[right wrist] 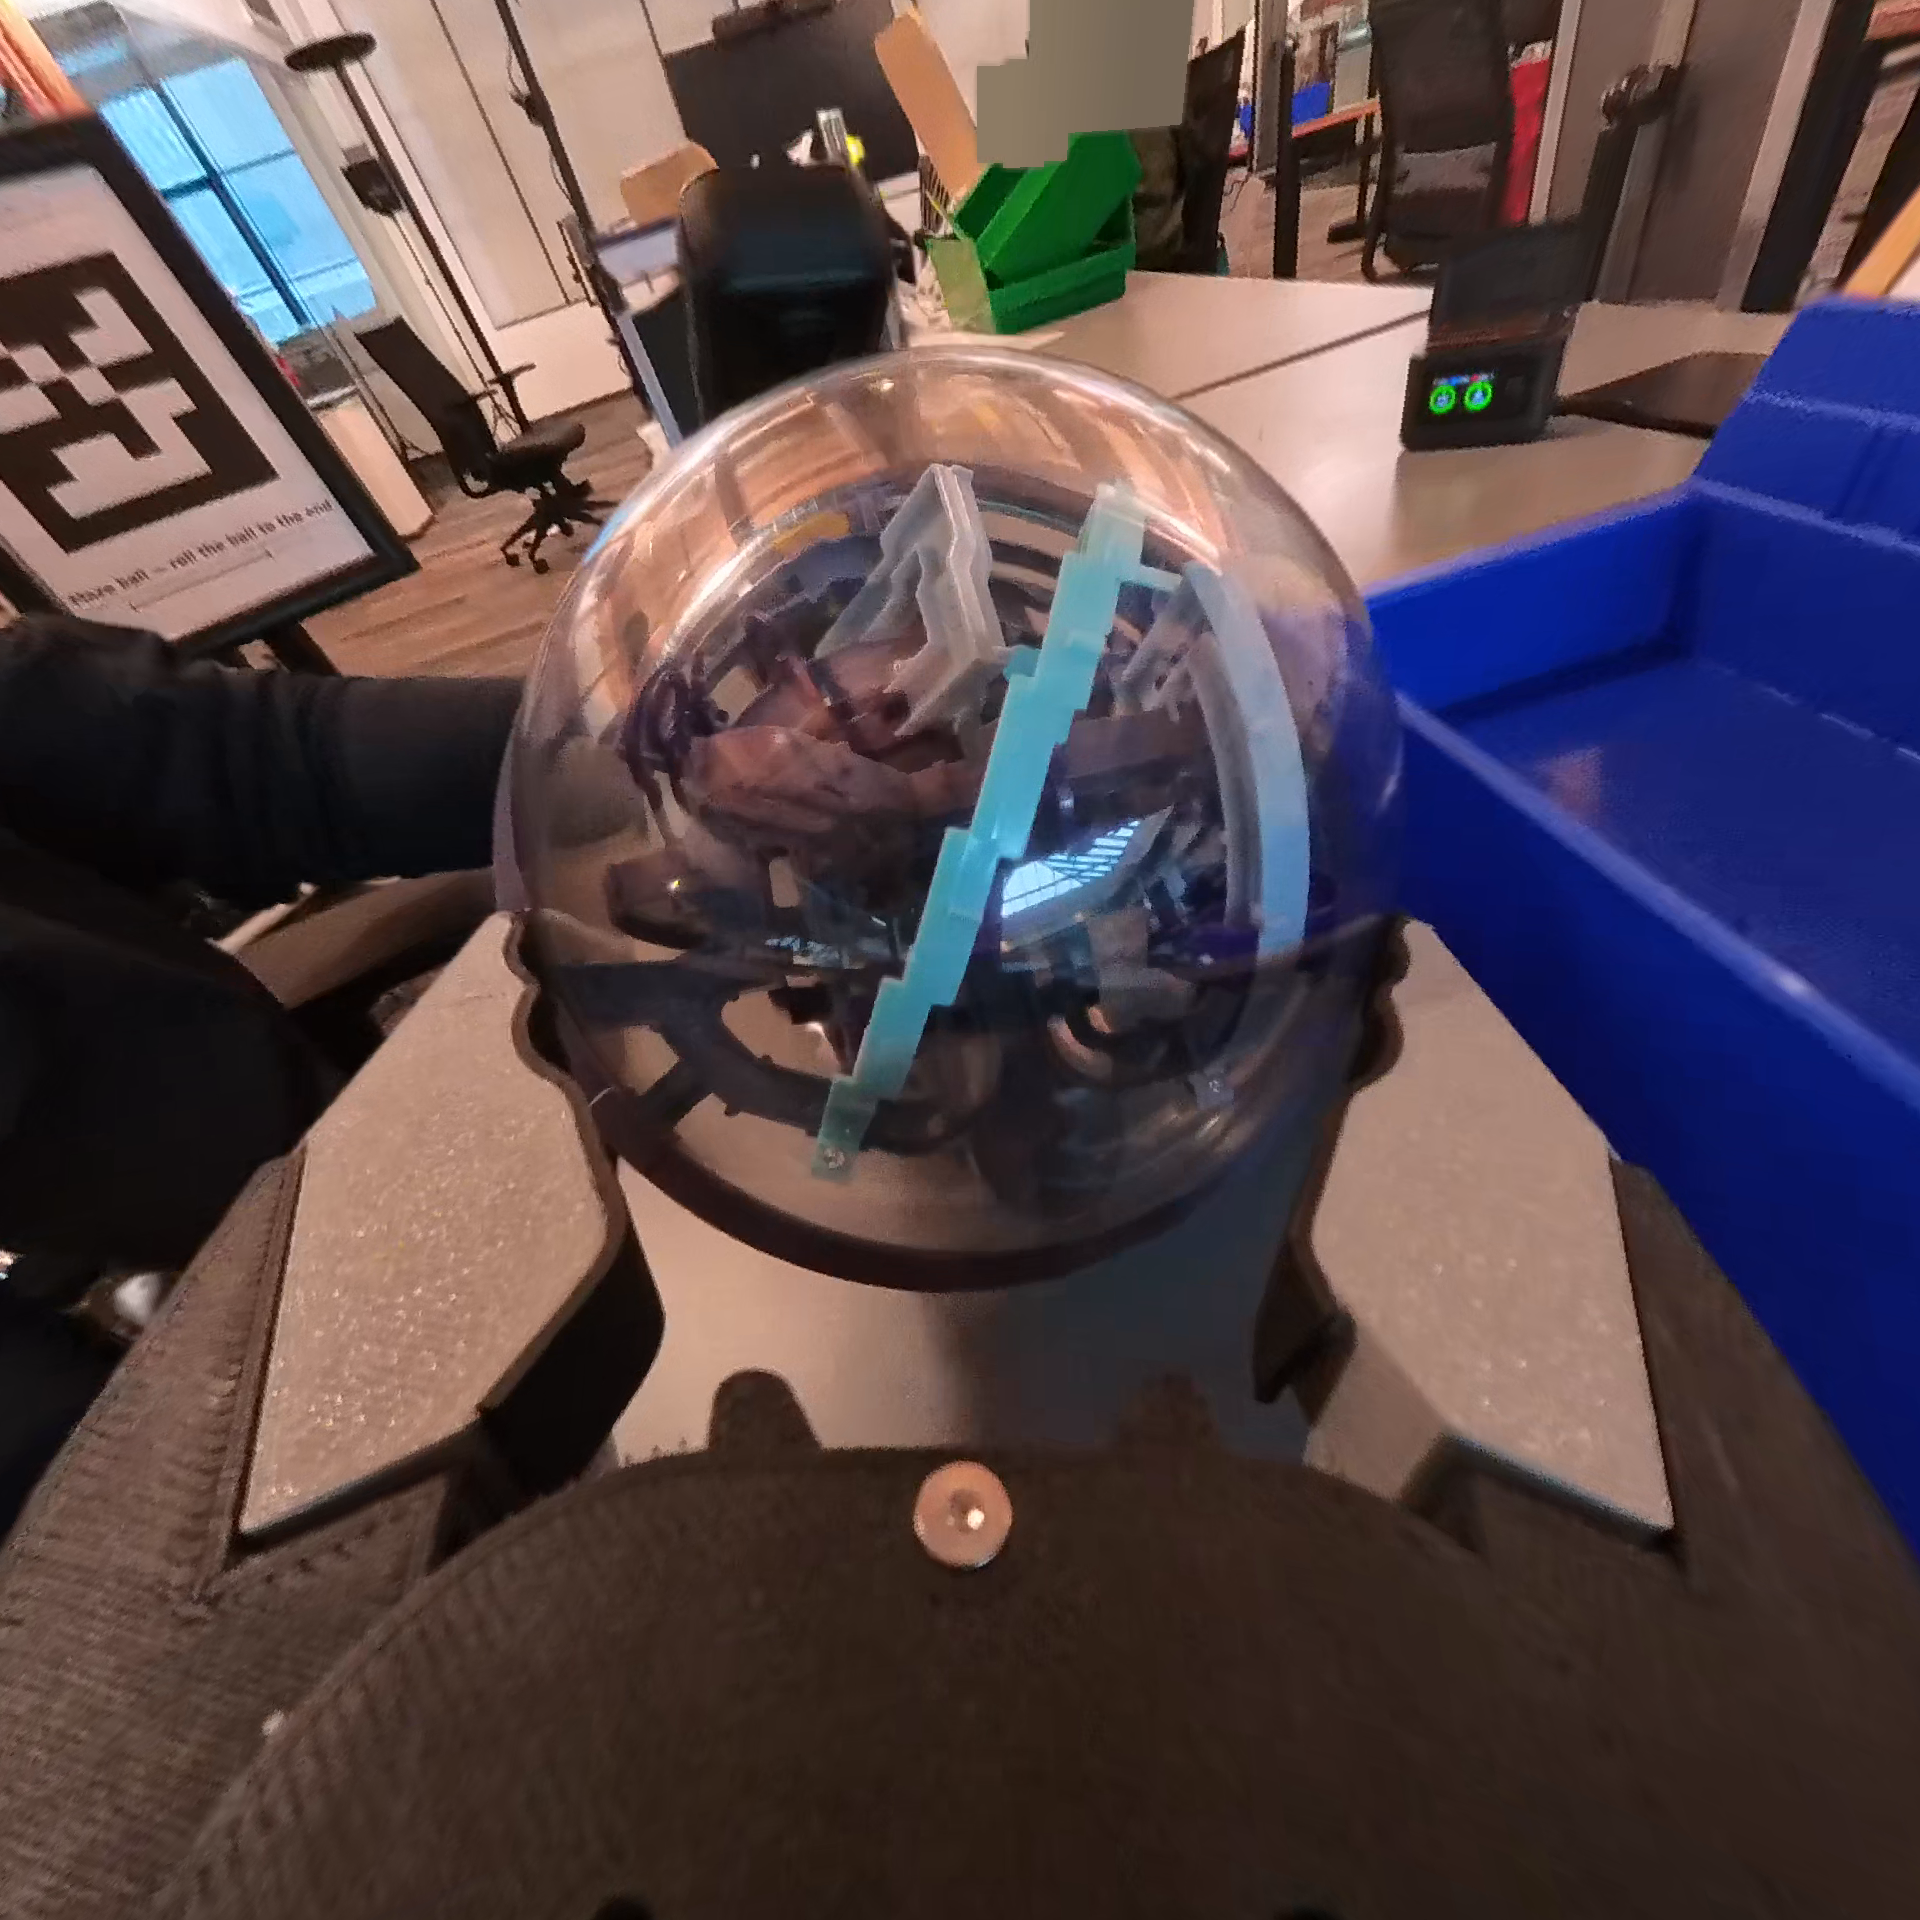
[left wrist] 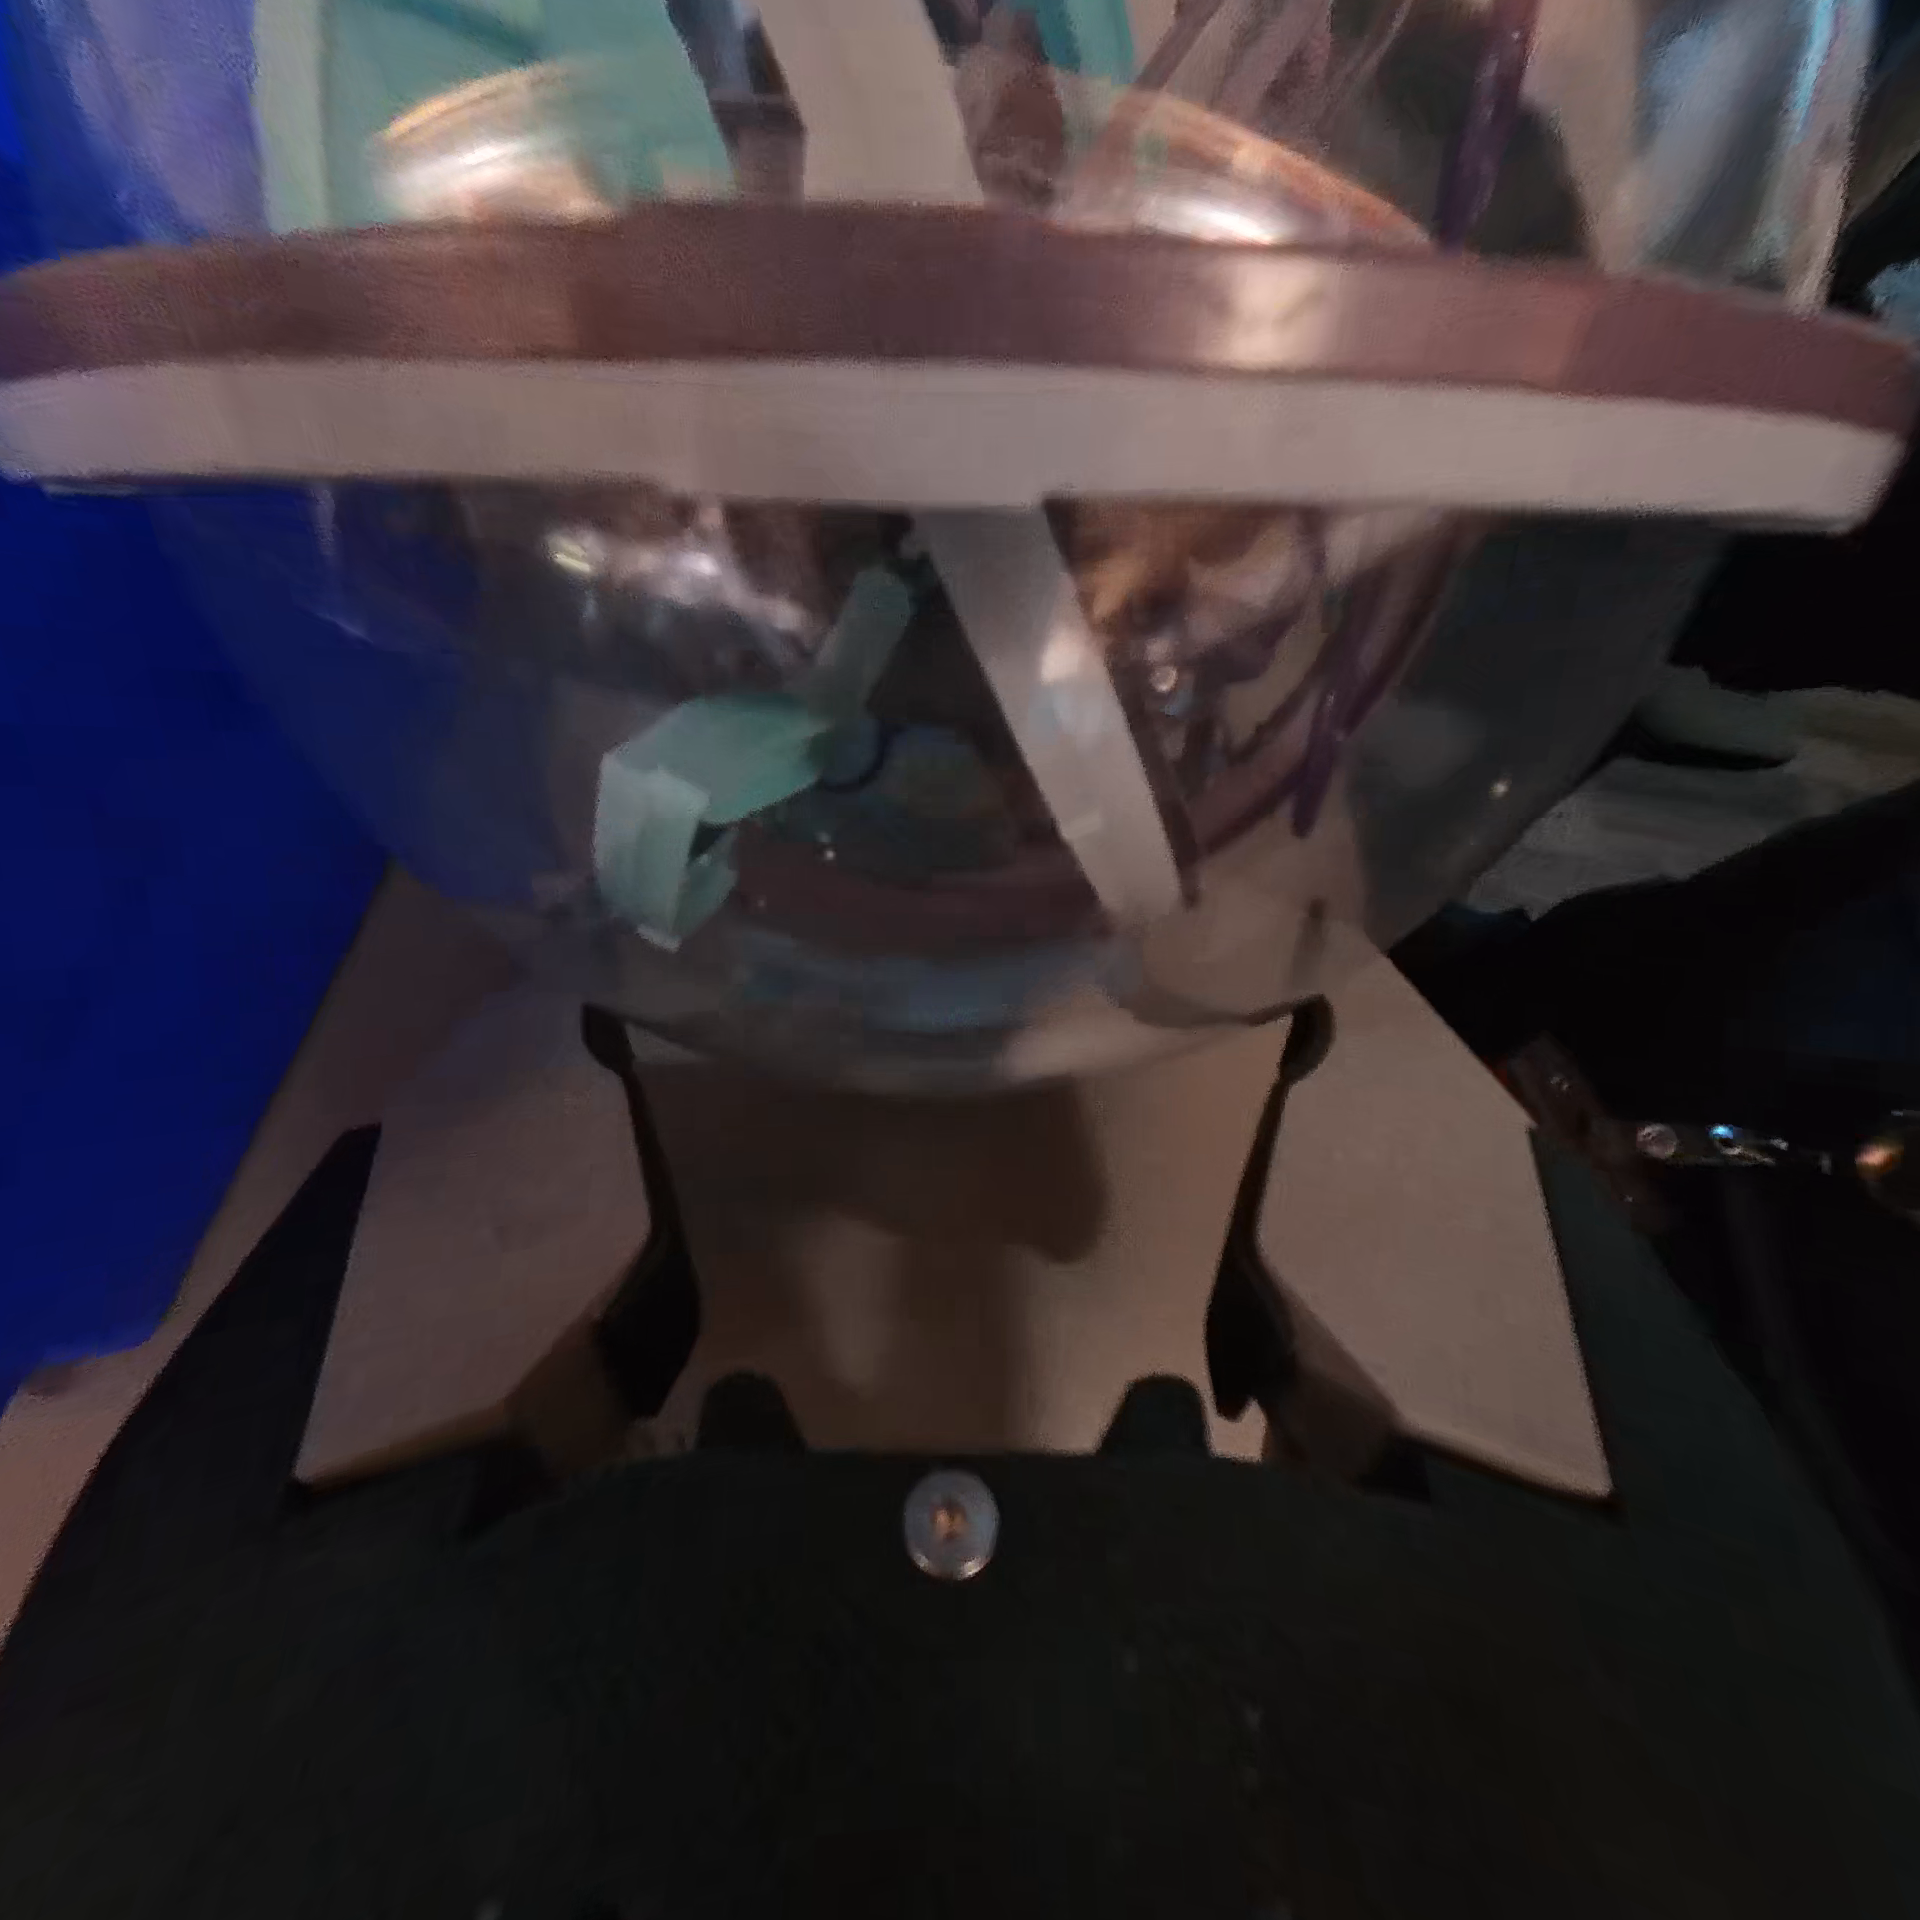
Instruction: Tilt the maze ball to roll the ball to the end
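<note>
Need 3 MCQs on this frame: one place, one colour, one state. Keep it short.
1. The blue bin sits where, in the right wrist view?
A. right of the maze ball
B. left of it
C. under it

2. Colour of the stepped track across the maze ball?
A. red
B. light blue
C. yellow

3. How is the ball held in that view?
A. lying in the bin
B. resting on the floor
C. between the right gripper jaws

Key: 1 A, the bin fills the right edge. 2 B, the track running diagonally is light blue. 3 C, a finger sits against each side of the shell.
</note>
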### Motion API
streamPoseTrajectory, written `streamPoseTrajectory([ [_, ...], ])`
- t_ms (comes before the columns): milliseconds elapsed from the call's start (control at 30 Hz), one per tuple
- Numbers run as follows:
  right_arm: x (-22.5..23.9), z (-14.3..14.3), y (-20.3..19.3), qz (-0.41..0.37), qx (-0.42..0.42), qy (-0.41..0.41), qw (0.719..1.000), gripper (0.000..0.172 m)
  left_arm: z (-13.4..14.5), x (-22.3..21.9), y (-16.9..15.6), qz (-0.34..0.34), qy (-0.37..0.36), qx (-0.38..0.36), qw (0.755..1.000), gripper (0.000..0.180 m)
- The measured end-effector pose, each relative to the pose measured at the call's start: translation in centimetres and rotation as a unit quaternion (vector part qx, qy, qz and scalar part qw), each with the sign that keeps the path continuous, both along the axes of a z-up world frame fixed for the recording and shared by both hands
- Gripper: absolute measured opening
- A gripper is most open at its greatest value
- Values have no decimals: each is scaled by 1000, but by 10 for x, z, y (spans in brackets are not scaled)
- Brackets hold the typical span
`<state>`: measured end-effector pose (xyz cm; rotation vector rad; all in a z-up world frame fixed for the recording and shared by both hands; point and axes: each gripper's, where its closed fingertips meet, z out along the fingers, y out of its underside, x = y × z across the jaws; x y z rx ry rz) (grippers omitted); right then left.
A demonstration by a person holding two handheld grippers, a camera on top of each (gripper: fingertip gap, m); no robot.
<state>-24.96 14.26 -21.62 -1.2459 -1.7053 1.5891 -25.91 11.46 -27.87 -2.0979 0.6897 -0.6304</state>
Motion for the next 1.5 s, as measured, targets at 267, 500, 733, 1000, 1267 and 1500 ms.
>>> streamPoseTrajectory([
  [267,4,116,-12,8,-99,95,991,148,144,1,-7,61,-89,136,985,129],
  [500,27,195,-48,31,-68,193,978,148,220,18,-40,63,6,186,981,130],
  [733,57,242,-71,51,-38,254,965,148,254,43,-61,78,99,185,975,131],
  [1000,64,278,-84,51,20,269,962,148,273,39,-56,131,210,239,939,129],
  [1267,73,288,-89,68,40,263,962,148,290,48,-58,139,200,304,921,128],
  [1500,83,292,-89,120,-31,265,956,148,311,61,-68,149,192,340,909,128],
])
